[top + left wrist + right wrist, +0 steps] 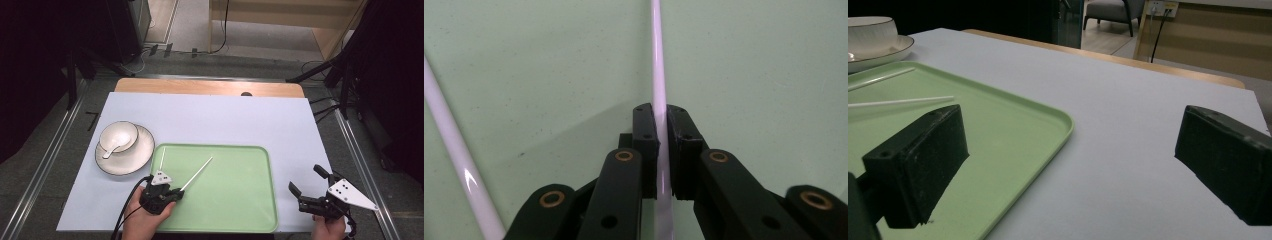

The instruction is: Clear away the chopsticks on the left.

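1. While the left hand (142, 220) is working at the near left corner of the green tray (250, 200), a bowl (119, 136) with a white spoon (114, 148) in it is sitting on a plate (131, 162) just off the tray's far left corner, well clear of the action.
2. The left gripper (175, 192) is pinching one white chopstick (659, 75) near its near end, jaws closed down to the width of the stick, so the pads are pressing it from both sides. In the high view that stick is slanting up and to the right across the tray's floor.
3. A second chopstick (454, 150) is lying loose on the tray just to the left of the held one, along the tray's left edge, not touching the gripper.
4. The held stick is looking thin, stiff and light, with a glossy, rounded surface (probably plastic or glazed, I cannot tell which), so I am judging that it is likely to swivel or slide between the pads. Being gripped so near one end, it is leaving a long free length to wag; a hold nearer the middle would be steadier.
5. The right gripper (306, 182) is hovering over the pale tablecloth (225, 120) just right of the tray, jaws spread wide and holding nothing, touching nothing.
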A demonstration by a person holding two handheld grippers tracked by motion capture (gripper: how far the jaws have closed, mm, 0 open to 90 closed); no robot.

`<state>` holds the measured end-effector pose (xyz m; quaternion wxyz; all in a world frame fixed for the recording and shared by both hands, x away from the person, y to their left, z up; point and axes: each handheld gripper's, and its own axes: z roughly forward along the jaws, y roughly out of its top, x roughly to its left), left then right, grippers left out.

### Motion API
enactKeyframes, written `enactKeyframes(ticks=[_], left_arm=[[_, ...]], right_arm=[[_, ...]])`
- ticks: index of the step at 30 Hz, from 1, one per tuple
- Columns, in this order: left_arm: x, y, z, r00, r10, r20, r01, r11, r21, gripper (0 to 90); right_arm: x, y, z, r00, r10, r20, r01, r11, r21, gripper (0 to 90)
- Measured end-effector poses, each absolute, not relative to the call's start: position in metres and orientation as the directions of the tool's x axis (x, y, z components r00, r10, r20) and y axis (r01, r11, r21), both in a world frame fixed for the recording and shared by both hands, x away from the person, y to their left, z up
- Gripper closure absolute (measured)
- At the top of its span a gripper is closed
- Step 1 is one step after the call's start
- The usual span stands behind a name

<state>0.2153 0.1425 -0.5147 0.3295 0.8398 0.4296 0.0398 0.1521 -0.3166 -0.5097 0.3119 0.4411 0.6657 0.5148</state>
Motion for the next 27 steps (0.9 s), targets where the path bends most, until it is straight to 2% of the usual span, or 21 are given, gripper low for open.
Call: enactKeyframes(ticks=[4, 8, 11, 13, 17, 20, 23, 27], left_arm=[[0.216, 0.143, -0.515, 0.634, 0.741, -0.219, 0.692, -0.418, 0.589, 82.2], [0.216, 0.143, -0.514, 0.649, 0.719, -0.249, 0.691, -0.419, 0.590, 73.8], [0.217, 0.143, -0.515, 0.652, 0.715, -0.252, 0.687, -0.417, 0.595, 73.0], [0.219, 0.144, -0.513, 0.652, 0.714, -0.256, 0.680, -0.400, 0.615, 76.2], [0.227, 0.139, -0.501, 0.675, 0.700, -0.236, 0.639, -0.393, 0.661, 89.8], [0.235, 0.129, -0.499, 0.694, 0.681, -0.234, 0.615, -0.392, 0.684, 90.0], [0.245, 0.112, -0.505, 0.709, 0.650, -0.274, 0.625, -0.398, 0.671, 90.0], [0.254, 0.088, -0.513, 0.730, 0.638, -0.246, 0.603, -0.432, 0.670, 90.0]], right_arm=[[0.153, -0.316, -0.510, -0.419, 0.907, 0.035, 0.264, 0.085, 0.961, 0.5], [0.153, -0.315, -0.510, -0.421, 0.907, 0.034, 0.264, 0.086, 0.961, 0.5], [0.153, -0.315, -0.509, -0.420, 0.907, 0.034, 0.263, 0.085, 0.961, 0.6], [0.152, -0.316, -0.509, -0.418, 0.908, 0.037, 0.262, 0.082, 0.962, 0.6], [0.153, -0.318, -0.510, -0.416, 0.908, 0.043, 0.262, 0.075, 0.962, 0.6], [0.154, -0.317, -0.510, -0.418, 0.907, 0.047, 0.266, 0.072, 0.961, 0.5], [0.154, -0.315, -0.511, -0.428, 0.903, 0.043, 0.266, 0.080, 0.961, 0.6], [0.154, -0.313, -0.510, -0.435, 0.899, 0.040, 0.264, 0.085, 0.961, 0.6]])
